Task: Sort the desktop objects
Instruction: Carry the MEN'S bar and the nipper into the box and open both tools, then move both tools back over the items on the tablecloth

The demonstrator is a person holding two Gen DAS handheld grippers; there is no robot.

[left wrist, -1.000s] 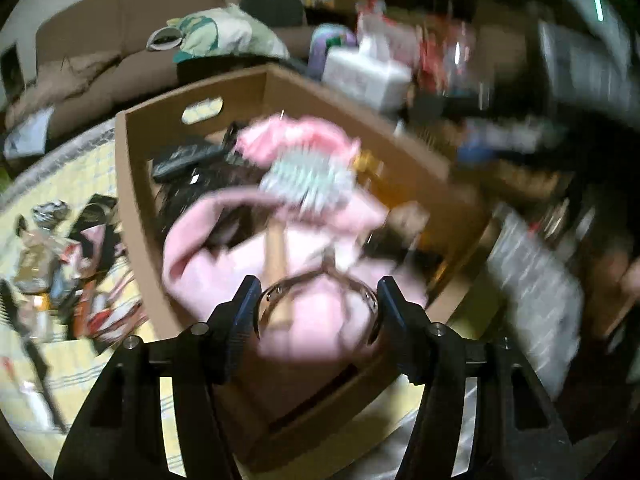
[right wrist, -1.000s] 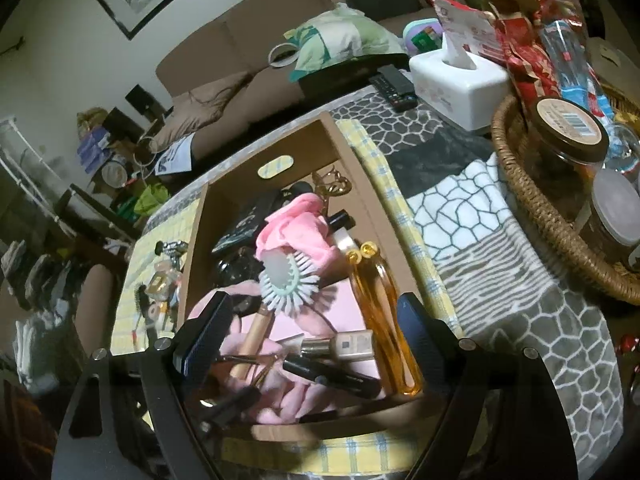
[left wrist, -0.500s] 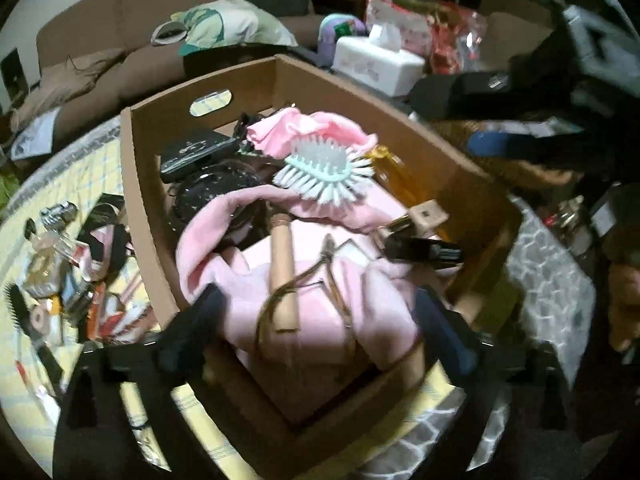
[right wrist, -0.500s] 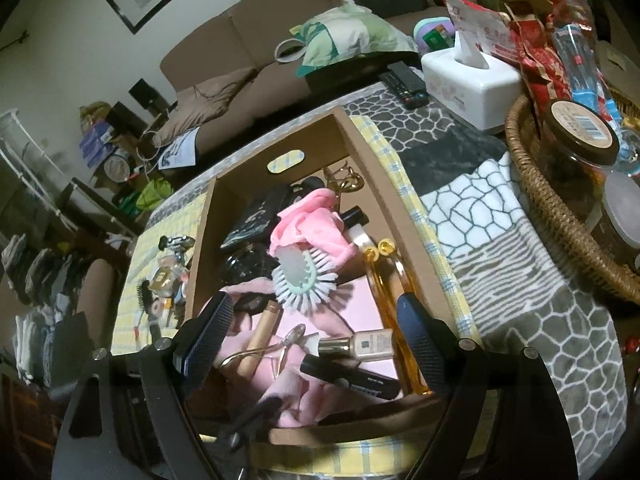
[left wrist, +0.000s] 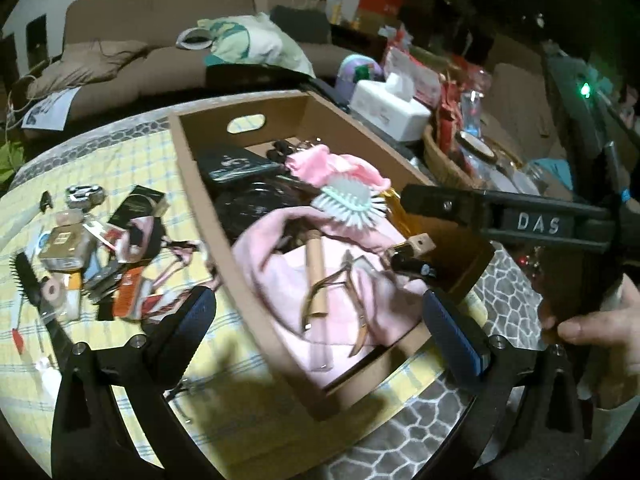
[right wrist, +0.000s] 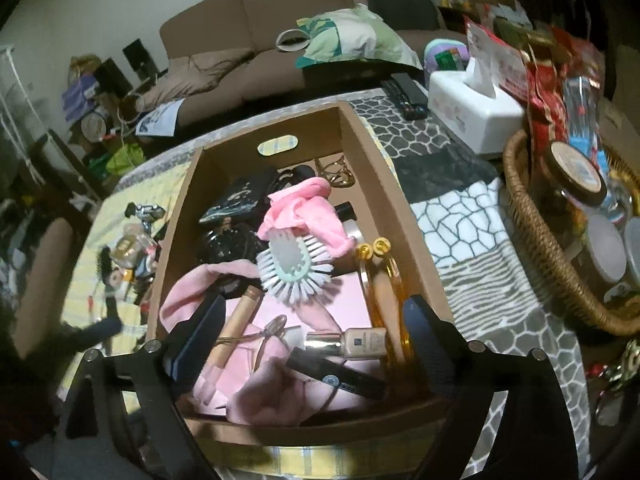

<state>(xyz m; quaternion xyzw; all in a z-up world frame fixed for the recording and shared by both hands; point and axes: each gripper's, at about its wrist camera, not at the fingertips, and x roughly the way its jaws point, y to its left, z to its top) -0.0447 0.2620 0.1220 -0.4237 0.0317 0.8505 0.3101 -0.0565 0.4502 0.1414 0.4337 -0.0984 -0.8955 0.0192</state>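
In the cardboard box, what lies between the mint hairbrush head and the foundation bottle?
In the right wrist view, pink cloth fills the stretch between the mint hairbrush head and the foundation bottle; nothing else lies there.

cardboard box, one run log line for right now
cardboard box: holds hairbrush, pink cloth | left hand-held gripper: open, empty | right hand-held gripper: opening, empty

Dim indoor light falls from above on an open brown cardboard box point(left wrist: 320, 384), leaving a dark shadow across the yellow checked cloth point(left wrist: 224, 392) at its near side. Fisheye distortion bends both views into black corners. The pale pink towel point(right wrist: 272, 392) blurs softly, and the room's right side sinks into darkness.
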